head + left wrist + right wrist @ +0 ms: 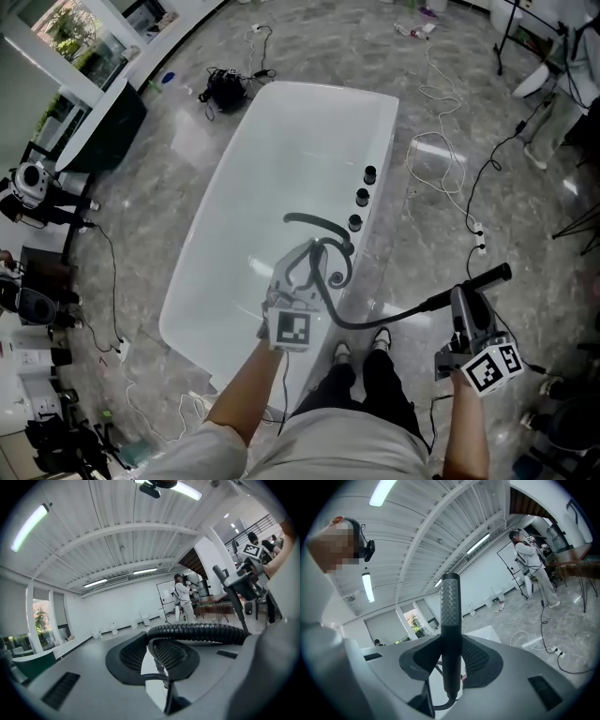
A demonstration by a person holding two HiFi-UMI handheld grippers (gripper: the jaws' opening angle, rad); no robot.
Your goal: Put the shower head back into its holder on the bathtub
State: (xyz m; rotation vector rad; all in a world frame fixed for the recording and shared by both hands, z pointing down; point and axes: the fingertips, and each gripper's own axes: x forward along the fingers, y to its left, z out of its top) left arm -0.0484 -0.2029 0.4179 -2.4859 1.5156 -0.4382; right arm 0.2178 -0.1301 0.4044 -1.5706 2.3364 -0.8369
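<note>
"Black all over, that shower head. Where was it, seen from above?"

"Out over the floor, well apart from the white bathtub. It stuck out about level from my right gripper, whose jaws were closed on its shaft. My left gripper was over the near end of the tub, clamped on the hose that looped across to the wand. Three black fittings stood in a row on the tub's rim, and I couldn't tell which was the holder."

"And looking along the left jaws?"

"The ribbed hose lay crosswise between the pads, pinched there with the jaws drawn in onto it. It looked limp and springy to me, the sort that drags and twists whatever hangs on its end. Holding it near the wand seemed sensible, to take that pull off."

"The right jaws?"

"The wand stood upright between them, gripped low on the shaft just above the hose joint, with the dimpled end well clear of the pads. I judged it light and stiff, but smooth and round, so apt to swivel between flat pads. A square hold across the plain shaft seemed the place. Nothing about it looked fragile."
</note>
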